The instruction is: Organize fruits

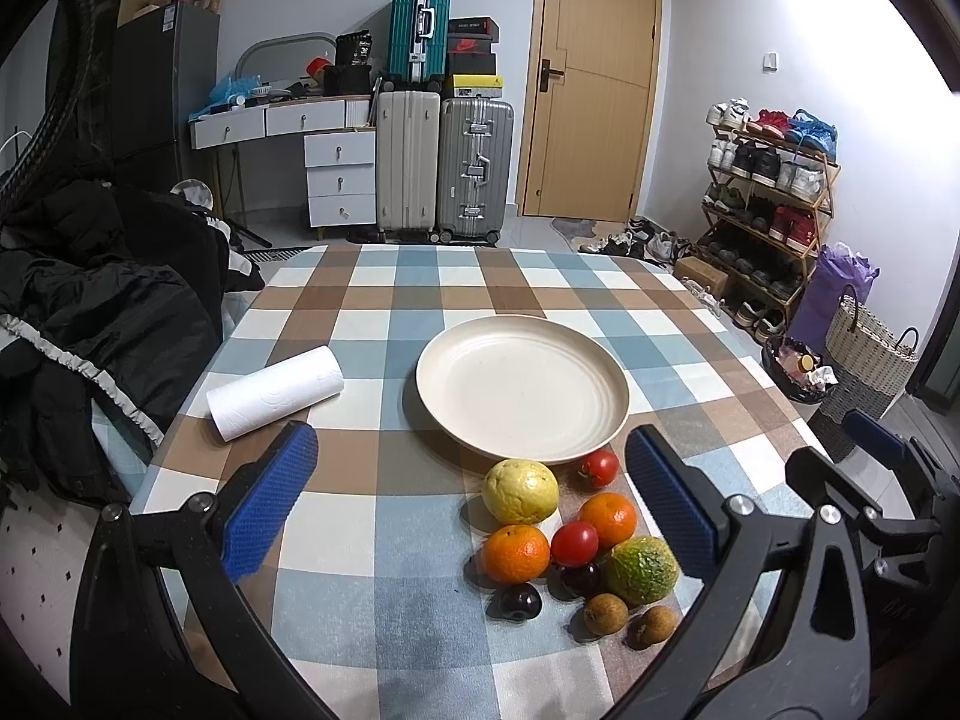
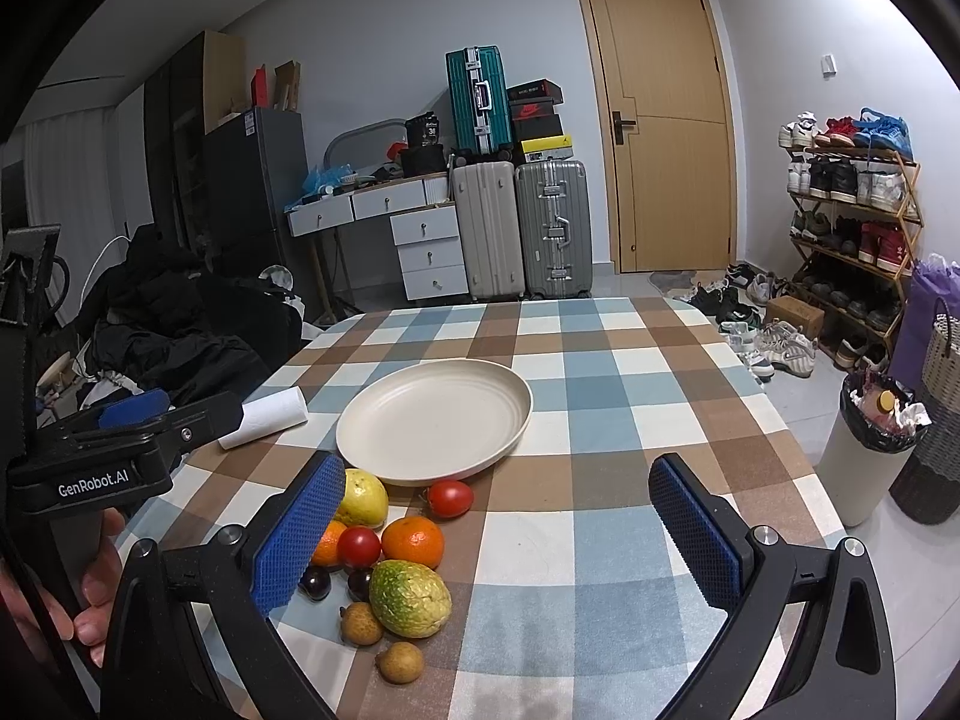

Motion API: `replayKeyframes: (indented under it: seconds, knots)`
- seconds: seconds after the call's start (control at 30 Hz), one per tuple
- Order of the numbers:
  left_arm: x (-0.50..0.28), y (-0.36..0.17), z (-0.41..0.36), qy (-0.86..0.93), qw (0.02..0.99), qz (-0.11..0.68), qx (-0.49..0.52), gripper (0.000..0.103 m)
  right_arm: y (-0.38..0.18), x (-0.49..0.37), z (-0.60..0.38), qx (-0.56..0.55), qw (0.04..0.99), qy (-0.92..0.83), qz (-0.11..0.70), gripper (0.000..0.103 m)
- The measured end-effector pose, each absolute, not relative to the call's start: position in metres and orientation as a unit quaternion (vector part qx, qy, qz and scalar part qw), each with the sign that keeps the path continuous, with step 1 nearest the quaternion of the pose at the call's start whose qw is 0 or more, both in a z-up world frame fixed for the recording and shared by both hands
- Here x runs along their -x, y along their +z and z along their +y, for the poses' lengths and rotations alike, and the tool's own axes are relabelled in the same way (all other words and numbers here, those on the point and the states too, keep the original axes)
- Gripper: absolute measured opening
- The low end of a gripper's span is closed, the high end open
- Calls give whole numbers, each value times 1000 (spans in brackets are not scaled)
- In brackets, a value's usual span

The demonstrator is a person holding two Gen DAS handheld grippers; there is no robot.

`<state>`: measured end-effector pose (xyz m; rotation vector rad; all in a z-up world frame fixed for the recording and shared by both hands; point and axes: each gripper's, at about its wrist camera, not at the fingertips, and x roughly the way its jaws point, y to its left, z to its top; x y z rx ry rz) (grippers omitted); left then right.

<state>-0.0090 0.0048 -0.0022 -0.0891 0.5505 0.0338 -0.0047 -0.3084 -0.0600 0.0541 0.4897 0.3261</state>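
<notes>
A: Where does the fruit sit?

B: In a tight cluster at lower centre of the left wrist view, on the checked desk (image 1: 336,540) just in front of the plate (image 1: 522,387), which holds nothing. There's a yellow-green guava (image 1: 520,491), two oranges (image 1: 516,553), two tomatoes (image 1: 574,543), a rough green fruit (image 1: 641,569), dark cherries (image 1: 519,602) and small brown longans (image 1: 606,614).

A: And the grippers?

B: The left gripper (image 1: 471,504) is spread wide, holding nothing; the right gripper (image 2: 498,531) too, its left pad over the cluster's edge.

A: How will they handle?

B: I'd judge the tomatoes and cherries soft and slick, so pinch them lightly across the middle. The oranges look firmer and rounder, liable to roll. The longans are light and small.

A: The surroundings?

B: The cloth looks smooth and flat. A paper roll (image 1: 275,393) lies at left centre; suitcases, a door and a shoe rack fill the upper frame.
</notes>
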Motion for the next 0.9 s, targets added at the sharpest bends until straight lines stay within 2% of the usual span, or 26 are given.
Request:
replayKeyframes:
  seconds: [0.4,0.9]
  knots:
    - [5,-20,4,5,953,297,54,103,-61,4,-309,-27,957,161,242,103]
    - [-53,-53,2,-49,923,374,78,103,-88,-30,-312,-35,946,164,276,103]
